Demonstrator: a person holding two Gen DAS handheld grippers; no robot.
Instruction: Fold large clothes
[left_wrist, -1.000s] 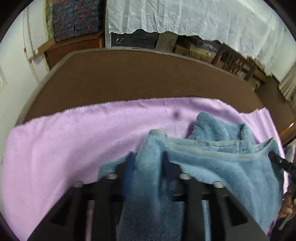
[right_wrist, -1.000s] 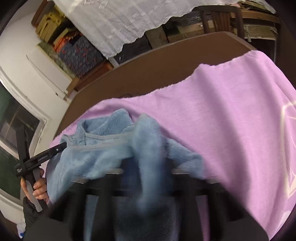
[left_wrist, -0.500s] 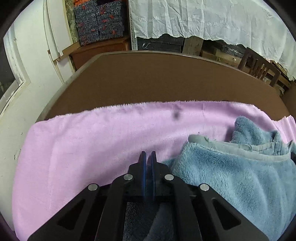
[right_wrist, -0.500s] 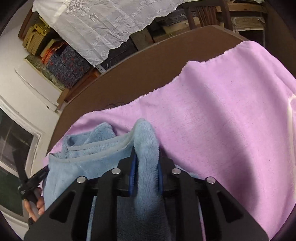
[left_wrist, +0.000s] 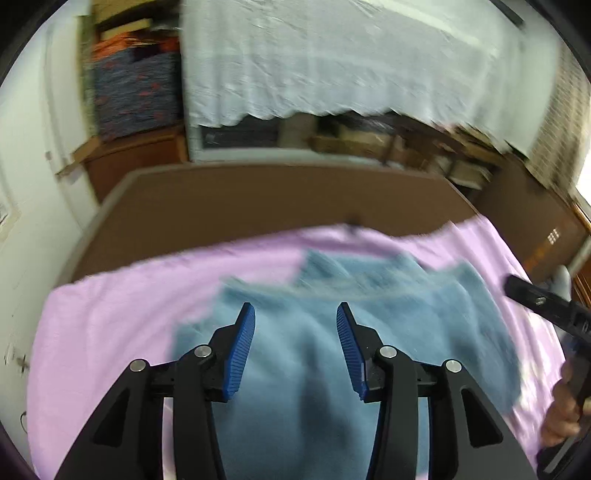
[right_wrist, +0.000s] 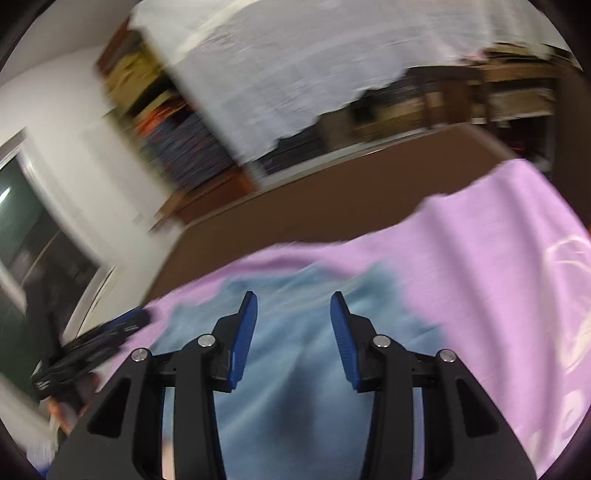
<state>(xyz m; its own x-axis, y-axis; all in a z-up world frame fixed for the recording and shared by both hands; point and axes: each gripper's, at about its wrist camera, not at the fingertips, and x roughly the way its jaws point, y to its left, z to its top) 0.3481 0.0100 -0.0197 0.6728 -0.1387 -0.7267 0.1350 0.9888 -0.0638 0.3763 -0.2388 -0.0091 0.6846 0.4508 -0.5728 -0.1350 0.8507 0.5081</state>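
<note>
A fluffy blue garment (left_wrist: 332, 332) lies folded on a pink cloth (left_wrist: 110, 332) spread over the brown table (left_wrist: 258, 199). My left gripper (left_wrist: 295, 314) hovers above the garment, its jaws opening, with nothing between the blue pads (left_wrist: 243, 339). In the right wrist view the same blue garment (right_wrist: 295, 369) lies below my right gripper (right_wrist: 293, 302), whose jaws are also opening and hold nothing. The right gripper's black body (left_wrist: 546, 306) and a hand (left_wrist: 565, 413) show at the right edge of the left wrist view. Both views are blurred by motion.
The pink cloth (right_wrist: 480, 258) reaches far to the right and bears a pale printed pattern. Behind the table (right_wrist: 332, 199) stand shelves under a white lace cloth (left_wrist: 332, 66), a patterned box (left_wrist: 136, 92) and wooden furniture. A white wall and a window (right_wrist: 33, 236) lie left.
Both grippers have let go of the blue garment, opened and lifted away. The garment now lies flat on the pink cloth, where a second ago its folds stood between the fingers.
</note>
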